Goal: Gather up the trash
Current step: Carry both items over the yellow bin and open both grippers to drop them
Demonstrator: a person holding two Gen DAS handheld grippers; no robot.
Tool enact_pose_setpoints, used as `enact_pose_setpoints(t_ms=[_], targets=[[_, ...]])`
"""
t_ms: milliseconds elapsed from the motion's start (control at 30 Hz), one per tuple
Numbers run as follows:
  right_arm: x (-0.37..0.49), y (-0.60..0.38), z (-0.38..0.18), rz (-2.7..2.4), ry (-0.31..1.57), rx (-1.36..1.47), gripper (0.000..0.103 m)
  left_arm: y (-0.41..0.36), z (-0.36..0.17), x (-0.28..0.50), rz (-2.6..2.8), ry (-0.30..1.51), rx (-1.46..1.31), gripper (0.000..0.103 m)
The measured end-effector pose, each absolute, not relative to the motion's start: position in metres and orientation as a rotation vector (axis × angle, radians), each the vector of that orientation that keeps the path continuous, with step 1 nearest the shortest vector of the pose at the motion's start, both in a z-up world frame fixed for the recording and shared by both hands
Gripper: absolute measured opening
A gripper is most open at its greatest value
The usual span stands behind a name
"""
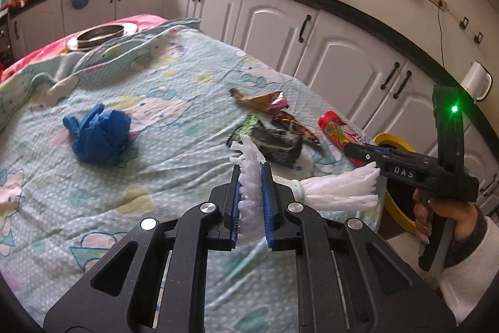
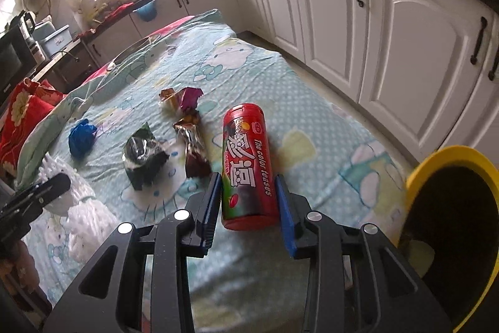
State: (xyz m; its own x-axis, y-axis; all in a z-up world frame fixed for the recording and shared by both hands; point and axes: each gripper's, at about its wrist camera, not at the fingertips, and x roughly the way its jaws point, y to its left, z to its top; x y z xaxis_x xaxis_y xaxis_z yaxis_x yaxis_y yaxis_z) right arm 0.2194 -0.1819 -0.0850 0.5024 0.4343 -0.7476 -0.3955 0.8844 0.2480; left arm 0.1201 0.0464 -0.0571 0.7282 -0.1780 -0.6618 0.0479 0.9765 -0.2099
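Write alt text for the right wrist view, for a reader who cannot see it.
The right gripper grips a red snack can between its blue pads above a bed covered by a cartoon-print sheet. Crumpled wrappers, a blue glove and white plastic lie to the left; a yellow-rimmed bin stands at the right edge.

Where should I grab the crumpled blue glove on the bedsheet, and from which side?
Take the blue glove across its bunched middle, coming down from above. It lies as a loose raised heap on the sheet with clear cloth all round, so the jaws can likely straddle the bulk; the floppy finger ends would probably slip out.
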Motion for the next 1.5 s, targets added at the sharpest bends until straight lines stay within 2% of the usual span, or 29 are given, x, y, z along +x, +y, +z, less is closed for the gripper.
enact_pose_setpoints(t_ms=[767, 1500], targets=[[0.170, -0.253, -0.024, 0.481, 0.776, 0.135, 0.032, -0.018, -0.017, 0.127, -0.197, 0.635, -0.052, 0.008], [0.134, -0.335, -0.003, 0.325, 0.668, 0.200, 0.032, -0.104, 0.005, 0.153, -0.314, 0.572, 0.042, 0.008]])
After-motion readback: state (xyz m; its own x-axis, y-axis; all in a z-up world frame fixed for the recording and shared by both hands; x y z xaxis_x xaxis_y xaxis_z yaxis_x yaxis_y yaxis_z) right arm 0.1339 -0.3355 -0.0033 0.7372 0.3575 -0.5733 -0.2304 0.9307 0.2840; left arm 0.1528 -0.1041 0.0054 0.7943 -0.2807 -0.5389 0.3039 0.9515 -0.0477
